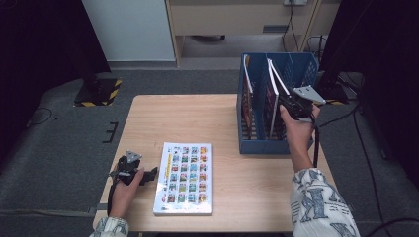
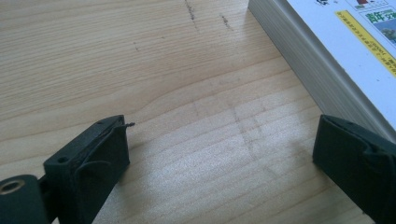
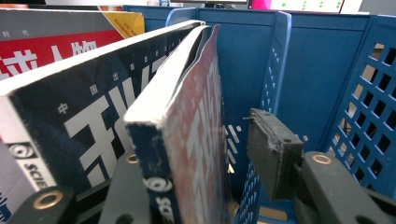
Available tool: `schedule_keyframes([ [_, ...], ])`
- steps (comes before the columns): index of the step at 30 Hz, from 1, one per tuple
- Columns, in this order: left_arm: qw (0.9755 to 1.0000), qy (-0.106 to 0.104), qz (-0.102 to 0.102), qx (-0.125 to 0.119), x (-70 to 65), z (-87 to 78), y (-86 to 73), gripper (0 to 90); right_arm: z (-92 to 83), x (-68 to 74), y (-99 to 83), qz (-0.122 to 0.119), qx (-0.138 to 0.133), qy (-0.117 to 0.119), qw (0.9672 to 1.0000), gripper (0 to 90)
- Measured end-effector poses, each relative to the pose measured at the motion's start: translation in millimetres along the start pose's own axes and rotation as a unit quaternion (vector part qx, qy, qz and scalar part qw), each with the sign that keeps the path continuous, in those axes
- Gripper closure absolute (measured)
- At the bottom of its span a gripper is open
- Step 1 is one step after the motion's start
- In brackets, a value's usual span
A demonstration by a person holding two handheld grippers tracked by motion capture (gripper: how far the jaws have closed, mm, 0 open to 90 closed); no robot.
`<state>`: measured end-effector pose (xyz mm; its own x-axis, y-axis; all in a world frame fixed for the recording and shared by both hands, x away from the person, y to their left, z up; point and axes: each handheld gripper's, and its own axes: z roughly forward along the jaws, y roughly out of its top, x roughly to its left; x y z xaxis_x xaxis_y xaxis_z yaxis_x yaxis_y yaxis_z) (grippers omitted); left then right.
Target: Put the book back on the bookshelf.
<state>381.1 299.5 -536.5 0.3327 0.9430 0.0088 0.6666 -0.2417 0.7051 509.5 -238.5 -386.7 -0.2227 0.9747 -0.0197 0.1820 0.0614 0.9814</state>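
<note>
Flat white book with little pictures (image 1: 184,178) lies on the wooden worktop (image 1: 197,118) beside the open, empty left tool (image 1: 154,172). Right tool (image 1: 284,100) stands loose around a thin red-covered book (image 3: 196,140), upright in the blue plastic file rack (image 1: 262,146).

In the right gripper view, a magazine (image 3: 187,140) stands between the right gripper's (image 3: 196,177) fingers (image 3: 273,154), inside the file rack (image 3: 327,70); another magazine (image 3: 84,121) leans just left. A book (image 1: 184,177) lies flat on the worktop (image 1: 148,118), right of the left gripper's (image 1: 154,173) fingers (image 2: 88,163).
</note>
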Motion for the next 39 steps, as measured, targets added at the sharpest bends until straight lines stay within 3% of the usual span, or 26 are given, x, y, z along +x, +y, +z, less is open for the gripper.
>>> schedule_keyframes([
  [9, 1.0, 0.0, 0.0, 0.0, 0.0, 0.0, 0.0, 2.7, -5.2, -2.7, 1.6, 0.0, 0.005, 0.0, 1.0, 45.9],
  [22, 1.0, 0.0, 0.0, 0.0, 0.0, 0.0, 0.0, 2.7, -14.1, -2.7, -1.0, 0.007, 0.015, 0.013, 0.9998, 40.6],
  [39, 1.0, 0.001, 0.0, 0.001, -0.1, -0.2, -0.1, 2.7, -41.6, -2.1, -13.4, 0.018, 0.034, 0.039, 0.9985, 33.5],
])
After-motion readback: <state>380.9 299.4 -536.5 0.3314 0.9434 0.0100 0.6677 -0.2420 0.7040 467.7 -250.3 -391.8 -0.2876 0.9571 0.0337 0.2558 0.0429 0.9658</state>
